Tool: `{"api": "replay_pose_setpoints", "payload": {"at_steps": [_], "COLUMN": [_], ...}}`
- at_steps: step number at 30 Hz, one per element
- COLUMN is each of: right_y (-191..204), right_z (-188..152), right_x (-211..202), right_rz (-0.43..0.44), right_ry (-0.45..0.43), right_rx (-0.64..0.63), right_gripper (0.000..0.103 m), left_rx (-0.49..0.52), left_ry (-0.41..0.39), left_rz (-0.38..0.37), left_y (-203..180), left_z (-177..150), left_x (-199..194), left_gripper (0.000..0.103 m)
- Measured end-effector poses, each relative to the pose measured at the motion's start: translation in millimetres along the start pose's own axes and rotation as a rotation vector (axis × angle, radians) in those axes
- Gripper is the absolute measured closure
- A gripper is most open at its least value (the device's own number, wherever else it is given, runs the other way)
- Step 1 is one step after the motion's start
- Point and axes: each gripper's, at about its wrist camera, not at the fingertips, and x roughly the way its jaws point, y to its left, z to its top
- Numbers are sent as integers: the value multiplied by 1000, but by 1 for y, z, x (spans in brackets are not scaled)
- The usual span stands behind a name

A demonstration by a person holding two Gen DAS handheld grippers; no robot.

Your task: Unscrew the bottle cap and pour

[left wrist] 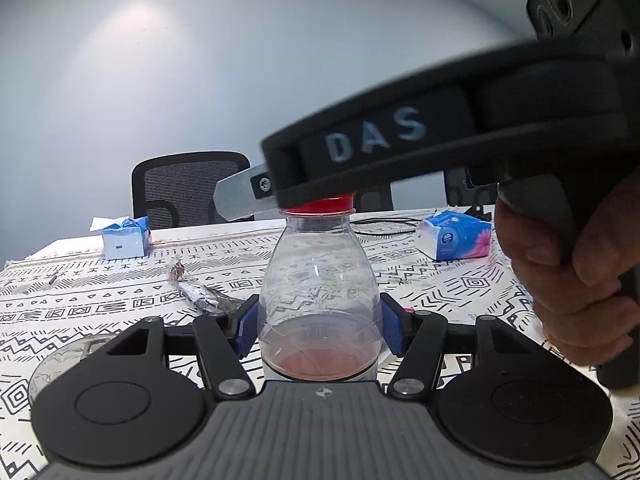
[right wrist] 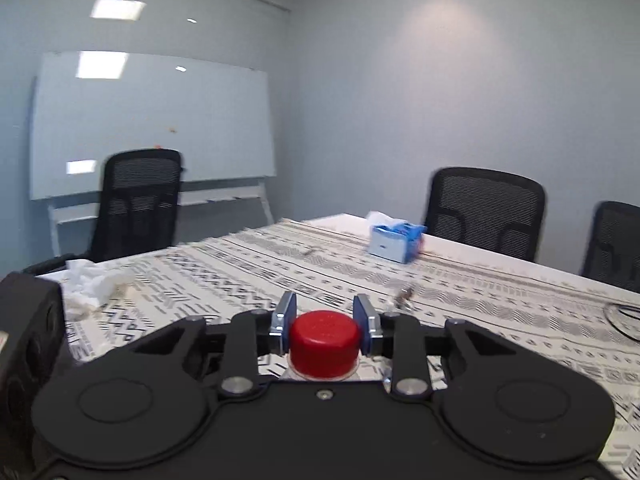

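Unscrewing step: your left gripper (left wrist: 320, 330) pinched the bottle (left wrist: 319, 296) upright; your right gripper (right wrist: 325, 322) had its jaws closed against the red cap (right wrist: 324, 342). Next, likely twist it off.

The right gripper (right wrist: 325, 322) had its 2 blue-padded fingers (right wrist: 286, 320) closed against the sides of the red cap (right wrist: 324, 340) — a sliver of clear bottle neck (right wrist: 298, 376) showed below it. Beyond lay the patterned tablecloth (right wrist: 460, 300), a blue tissue box (right wrist: 394, 242), crumpled tissues (right wrist: 92, 280), 3 black mesh chairs (right wrist: 486, 210) and a whiteboard (right wrist: 152, 124).
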Motion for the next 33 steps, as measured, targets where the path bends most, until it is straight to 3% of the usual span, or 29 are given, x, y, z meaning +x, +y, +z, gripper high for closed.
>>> {"api": "replay_pose_setpoints", "payload": {"at_steps": [5, 7, 15, 20, 33], "right_y": [-35, -38, 17, 29, 37], "right_z": [-5, -2, 7, 3, 7], "right_x": [0, 0, -18, -26, -19], "right_rz": [211, 227, -146, -214, -269], "right_ry": [-43, -23, 31, 34, 63], "right_rx": [38, 54, 53, 33, 53], "right_gripper": [70, 70, 63, 65, 63], "left_rx": [-1, 0, -2, 4, 9], "left_ry": [-1, -2, -4, -8, -14], "left_rz": [-14, -17, -1, 7, 18], "left_y": [34, 45, 81, 98, 78], "left_z": [1, 1, 1, -1, -9], "left_x": [42, 56, 116, 151, 130], "left_gripper": [46, 46, 45, 45, 44]}}
